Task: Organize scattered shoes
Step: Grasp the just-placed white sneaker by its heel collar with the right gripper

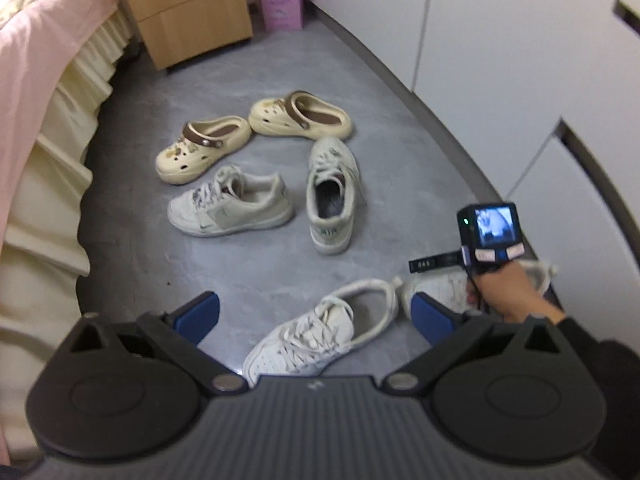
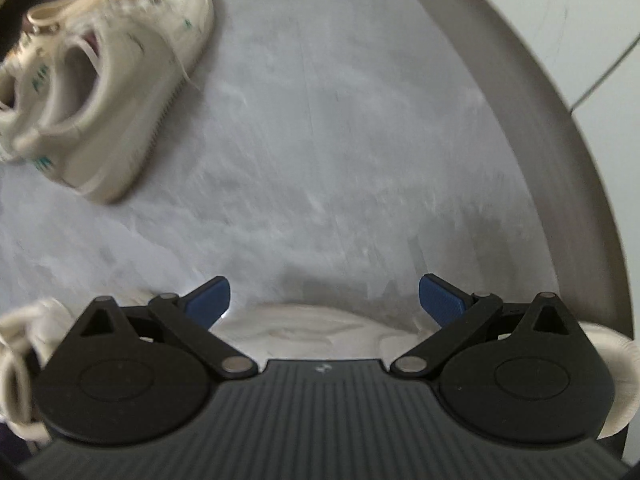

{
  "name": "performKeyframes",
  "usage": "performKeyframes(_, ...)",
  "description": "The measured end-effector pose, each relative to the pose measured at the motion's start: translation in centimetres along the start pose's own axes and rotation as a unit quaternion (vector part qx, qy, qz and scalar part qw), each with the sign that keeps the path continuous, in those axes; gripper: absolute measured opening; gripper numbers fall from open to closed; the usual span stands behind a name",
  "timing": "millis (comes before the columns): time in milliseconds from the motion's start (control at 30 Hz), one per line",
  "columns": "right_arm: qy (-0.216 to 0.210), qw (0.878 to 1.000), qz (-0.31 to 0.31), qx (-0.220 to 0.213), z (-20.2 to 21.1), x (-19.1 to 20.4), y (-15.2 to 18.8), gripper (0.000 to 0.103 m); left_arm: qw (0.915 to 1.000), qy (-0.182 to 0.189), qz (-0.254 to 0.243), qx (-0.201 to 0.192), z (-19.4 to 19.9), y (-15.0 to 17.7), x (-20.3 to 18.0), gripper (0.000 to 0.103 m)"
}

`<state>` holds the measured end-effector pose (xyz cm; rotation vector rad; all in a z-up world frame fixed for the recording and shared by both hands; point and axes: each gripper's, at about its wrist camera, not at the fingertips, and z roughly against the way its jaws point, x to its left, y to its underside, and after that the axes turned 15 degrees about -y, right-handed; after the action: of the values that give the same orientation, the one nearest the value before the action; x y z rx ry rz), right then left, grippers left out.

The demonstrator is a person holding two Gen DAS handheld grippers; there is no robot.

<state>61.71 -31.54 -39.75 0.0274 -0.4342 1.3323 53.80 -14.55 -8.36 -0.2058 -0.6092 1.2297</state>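
A white lace-up sneaker (image 1: 320,332) lies just ahead of the left gripper (image 1: 316,314), whose fingers are spread and empty; the right gripper (image 2: 324,300), also spread wide, hovers over a second white sneaker (image 2: 320,330) near the floor's (image 2: 340,140) baseboard edge. Four more shoes lie scattered mid-floor: two cream clogs (image 1: 300,116) and two pale trainers (image 1: 232,204). The sneakers look light, with soft uppers (laces loose); the padded heel collar seems the firmest place to pinch.
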Motion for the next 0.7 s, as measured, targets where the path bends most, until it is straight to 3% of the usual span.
performKeyframes(200, -0.036, 0.998, 0.024, 0.033, -0.2, 0.1, 0.3, 0.103, 0.9994, 0.004, -0.030, -0.016, 0.8, 0.3, -2.7, 0.103)
performKeyframes(367, -0.027, 0.998, 0.044, 0.042, -0.6, 1.3, 0.6, 0.103, 0.9995, 0.005, -0.030, -0.010, 0.7, 0.4, -3.8, 0.103)
performKeyframes(567, -0.056, 0.997, 0.043, 0.001, 0.6, 0.2, 1.3, 0.103, 0.9990, -0.001, -0.040, -0.022, 0.8, 0.7, -4.2, 0.103)
performKeyframes(700, -0.067, 0.993, 0.039, -0.086, 3.4, -0.6, 2.0, 0.103, 0.9993, 0.001, -0.034, -0.016, 0.5, 0.7, -3.5, 0.103)
